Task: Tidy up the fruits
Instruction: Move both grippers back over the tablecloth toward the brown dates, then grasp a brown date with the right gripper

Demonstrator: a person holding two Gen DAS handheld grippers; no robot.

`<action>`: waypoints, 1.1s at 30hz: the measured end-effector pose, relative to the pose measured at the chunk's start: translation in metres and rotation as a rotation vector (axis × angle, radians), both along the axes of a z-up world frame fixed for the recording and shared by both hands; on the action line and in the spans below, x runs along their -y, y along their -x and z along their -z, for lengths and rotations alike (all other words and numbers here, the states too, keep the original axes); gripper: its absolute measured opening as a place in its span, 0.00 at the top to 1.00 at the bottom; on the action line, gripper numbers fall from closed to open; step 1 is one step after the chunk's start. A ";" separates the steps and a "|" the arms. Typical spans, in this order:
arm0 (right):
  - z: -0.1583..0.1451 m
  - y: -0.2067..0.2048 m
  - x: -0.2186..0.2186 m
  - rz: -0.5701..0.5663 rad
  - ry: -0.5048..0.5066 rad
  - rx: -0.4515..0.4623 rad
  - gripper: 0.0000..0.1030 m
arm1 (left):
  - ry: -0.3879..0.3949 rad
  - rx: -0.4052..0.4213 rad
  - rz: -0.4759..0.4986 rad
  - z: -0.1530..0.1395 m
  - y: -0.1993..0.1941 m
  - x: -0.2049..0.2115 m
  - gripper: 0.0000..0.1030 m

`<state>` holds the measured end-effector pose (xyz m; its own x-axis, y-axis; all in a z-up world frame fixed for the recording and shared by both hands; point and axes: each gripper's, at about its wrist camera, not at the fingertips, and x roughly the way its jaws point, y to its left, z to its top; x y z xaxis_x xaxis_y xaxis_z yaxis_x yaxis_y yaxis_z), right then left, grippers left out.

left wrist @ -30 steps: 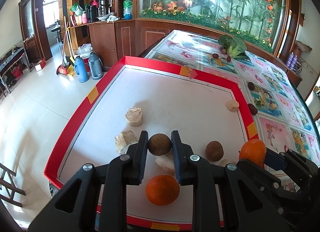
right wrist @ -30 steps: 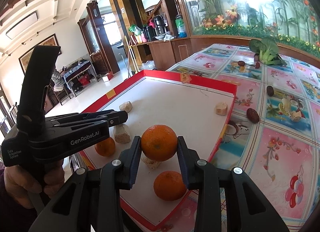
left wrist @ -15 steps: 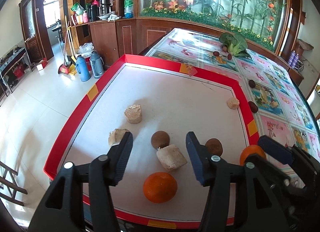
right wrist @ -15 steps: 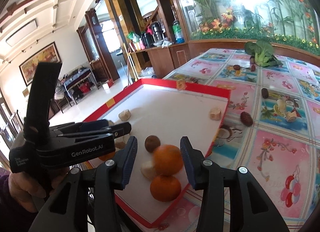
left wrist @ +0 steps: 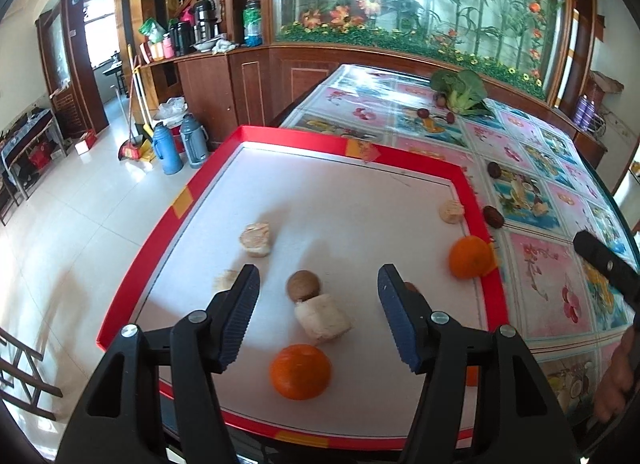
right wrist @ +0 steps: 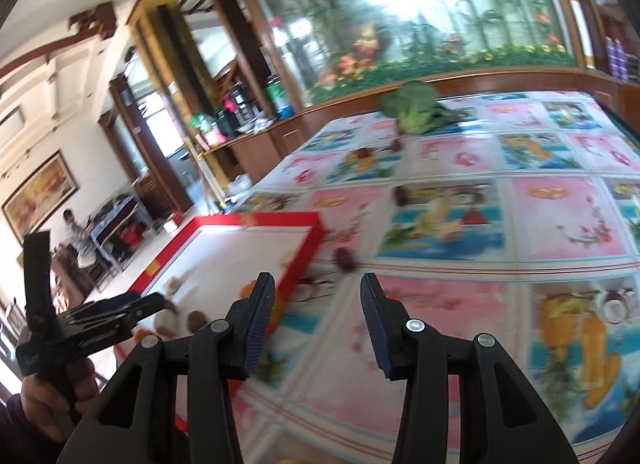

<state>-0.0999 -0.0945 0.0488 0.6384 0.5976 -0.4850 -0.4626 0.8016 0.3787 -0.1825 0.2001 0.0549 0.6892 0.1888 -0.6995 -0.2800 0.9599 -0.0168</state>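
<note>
My left gripper (left wrist: 318,276) hovers over the red-rimmed white tray (left wrist: 470,184), its jaws opening and touching nothing. Below the gap lie a brown round fruit (left wrist: 303,285), a beige chunk (left wrist: 323,318) and an orange (left wrist: 300,371). A second orange (left wrist: 469,257) rests against the tray's right rim. Another brown fruit (left wrist: 410,287) peeks from behind the right finger. My right gripper (right wrist: 318,320) is open and empty above the flowered tablecloth (right wrist: 560,224), just right of the tray (right wrist: 308,248). The right wrist view is blurred.
More beige chunks (left wrist: 255,239) lie on the tray, one (left wrist: 451,211) near its right rim. Dark dates (left wrist: 494,217) and a leafy green vegetable (left wrist: 460,90) lie on the tablecloth. The left gripper (right wrist: 100,316) and the hand holding it show at the left of the right wrist view.
The left gripper let go of the brown fruit, which now lies on the tray. The right gripper dropped its orange at the tray's right edge and swung right over the tablecloth.
</note>
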 end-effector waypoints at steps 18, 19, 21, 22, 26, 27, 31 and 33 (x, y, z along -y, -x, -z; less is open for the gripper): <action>0.011 -0.140 -0.044 0.074 0.270 -0.076 0.60 | -0.027 -0.006 0.099 -0.009 -0.005 0.032 0.39; 0.013 -0.146 -0.048 0.069 0.275 -0.088 0.60 | -0.025 -0.004 0.105 -0.010 -0.005 0.032 0.39; 0.018 -0.155 -0.055 0.061 0.291 -0.115 0.64 | -0.019 0.000 0.119 -0.012 -0.006 0.033 0.39; 0.022 -0.160 -0.059 0.067 0.305 -0.130 0.66 | -0.017 0.001 0.127 -0.013 -0.007 0.034 0.39; 0.035 -0.167 -0.070 0.081 0.386 -0.164 0.84 | -0.011 0.003 0.153 -0.015 -0.013 0.039 0.39; 0.035 -0.165 -0.071 0.087 0.401 -0.139 0.85 | -0.011 0.001 0.159 -0.015 -0.014 0.040 0.39; 0.035 -0.165 -0.060 0.091 0.363 -0.155 0.85 | 0.026 -0.013 0.210 -0.016 -0.027 0.051 0.39; 0.035 -0.162 -0.048 0.093 0.345 -0.165 0.85 | 0.030 -0.014 0.229 -0.018 -0.033 0.059 0.39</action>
<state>0.0618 -0.0470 0.0142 0.5790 0.3245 -0.7480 -0.3369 0.9306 0.1429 -0.1496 0.1410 0.0731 0.7018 0.0070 -0.7123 -0.0549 0.9975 -0.0442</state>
